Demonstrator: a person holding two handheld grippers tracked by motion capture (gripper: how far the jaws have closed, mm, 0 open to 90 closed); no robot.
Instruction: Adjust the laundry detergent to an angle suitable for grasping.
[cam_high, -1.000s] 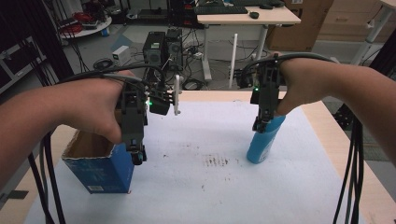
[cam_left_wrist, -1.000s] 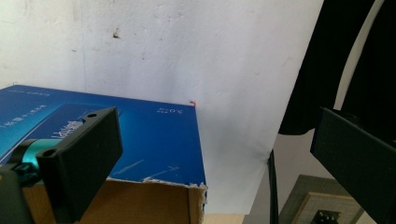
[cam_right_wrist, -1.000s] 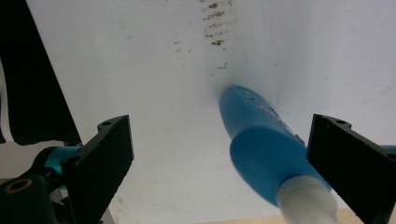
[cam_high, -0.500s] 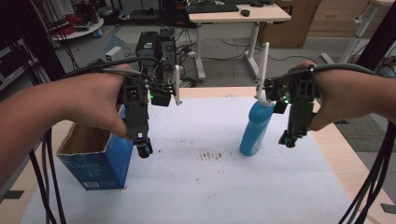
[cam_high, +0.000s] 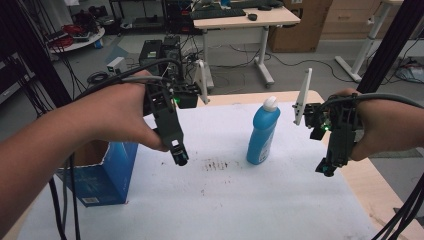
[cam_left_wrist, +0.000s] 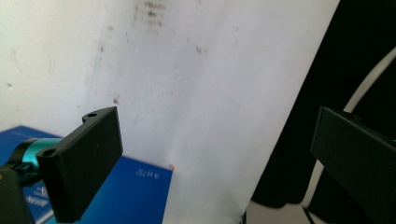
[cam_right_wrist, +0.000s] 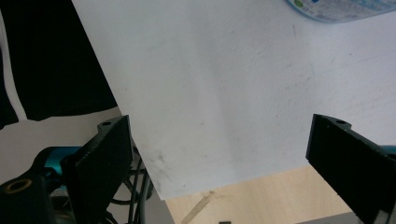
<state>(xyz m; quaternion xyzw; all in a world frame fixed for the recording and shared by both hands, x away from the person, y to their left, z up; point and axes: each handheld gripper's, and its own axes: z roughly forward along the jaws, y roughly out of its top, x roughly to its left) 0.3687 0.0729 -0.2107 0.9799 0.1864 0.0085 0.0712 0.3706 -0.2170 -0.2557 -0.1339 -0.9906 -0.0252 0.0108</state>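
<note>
Two grippers hang over the white sheet (cam_high: 280, 200), both with jaws spread wide and nothing between them. The left gripper (cam_high: 180, 159) points down over the left half of the sheet, clear of its surface. A blue box (cam_high: 100, 175) sits just to its left and slightly toward the person, top open; in the left gripper view a corner of the box (cam_left_wrist: 135, 191) lies below the jaws, with bare sheet and a few dark smudges (cam_left_wrist: 152, 11) ahead. The right gripper (cam_high: 327, 169) points down at the sheet's right edge, over the wooden table (cam_high: 385, 195). The bottle (cam_high: 262, 132), blue with a white cap, stands upright to the right gripper's left, near it but not touching, between the two grippers. In the right gripper view the bottle's base (cam_right_wrist: 341, 9) sits at the top edge, well ahead of the open jaws, and the sheet's corner lies between them, with table (cam_right_wrist: 261, 200) below it. Neither gripper touches anything.
</note>
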